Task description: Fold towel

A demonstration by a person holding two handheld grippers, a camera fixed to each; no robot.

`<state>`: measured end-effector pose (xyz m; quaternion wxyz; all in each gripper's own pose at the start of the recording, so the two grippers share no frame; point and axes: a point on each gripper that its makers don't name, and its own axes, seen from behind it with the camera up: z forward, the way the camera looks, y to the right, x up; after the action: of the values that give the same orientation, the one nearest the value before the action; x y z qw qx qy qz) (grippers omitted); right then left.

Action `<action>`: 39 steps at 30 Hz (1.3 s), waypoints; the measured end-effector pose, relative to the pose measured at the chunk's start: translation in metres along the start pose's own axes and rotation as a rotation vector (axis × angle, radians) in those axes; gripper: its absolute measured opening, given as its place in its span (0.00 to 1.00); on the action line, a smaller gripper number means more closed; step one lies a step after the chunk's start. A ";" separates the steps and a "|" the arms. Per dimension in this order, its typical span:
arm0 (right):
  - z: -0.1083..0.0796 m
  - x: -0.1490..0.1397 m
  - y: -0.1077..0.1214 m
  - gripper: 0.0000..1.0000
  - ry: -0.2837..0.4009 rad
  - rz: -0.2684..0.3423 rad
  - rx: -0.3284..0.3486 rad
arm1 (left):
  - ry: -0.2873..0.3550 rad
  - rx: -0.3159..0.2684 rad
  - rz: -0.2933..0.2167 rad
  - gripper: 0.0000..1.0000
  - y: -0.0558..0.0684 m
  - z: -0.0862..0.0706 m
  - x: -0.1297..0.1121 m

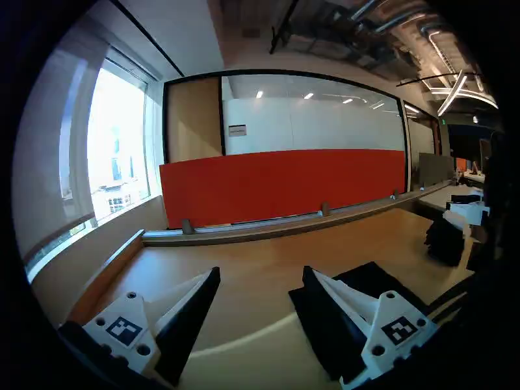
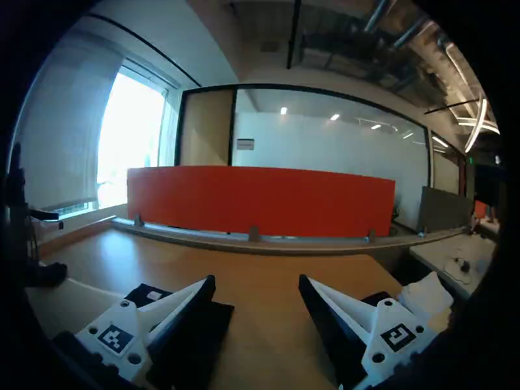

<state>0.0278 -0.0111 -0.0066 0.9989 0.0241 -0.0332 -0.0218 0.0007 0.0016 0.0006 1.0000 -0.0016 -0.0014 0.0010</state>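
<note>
Black towel (image 1: 374,276) lies on surface (image 1: 273,240). We hold left tool (image 1: 260,272) and right tool (image 2: 255,279) either side of towel, fingers apart, empty, likely poised to pinch its edges.

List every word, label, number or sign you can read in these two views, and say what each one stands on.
No text can be read here.
The small sign on the far white wall: too small and blurred to read.
The square markers on the fingers of the left gripper and the right gripper: black-and-white block patterns, no letters or numbers.
</note>
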 end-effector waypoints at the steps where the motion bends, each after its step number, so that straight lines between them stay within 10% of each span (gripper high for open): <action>1: -0.001 0.002 -0.001 1.00 -0.007 -0.005 0.006 | -0.004 -0.004 0.003 0.94 0.002 0.001 0.001; 17: -0.016 0.007 -0.028 1.00 -0.169 -0.124 0.159 | -0.142 -0.155 0.064 0.94 0.040 -0.002 -0.008; 39: -0.031 -0.077 -0.064 1.00 -0.404 -0.227 0.384 | -0.376 -0.335 0.126 0.94 0.089 -0.014 -0.090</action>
<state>-0.0496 -0.0699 -0.0457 0.9404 0.2114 -0.2320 -0.1309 -0.0896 0.0902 -0.0136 0.9659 -0.1671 -0.1875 0.0635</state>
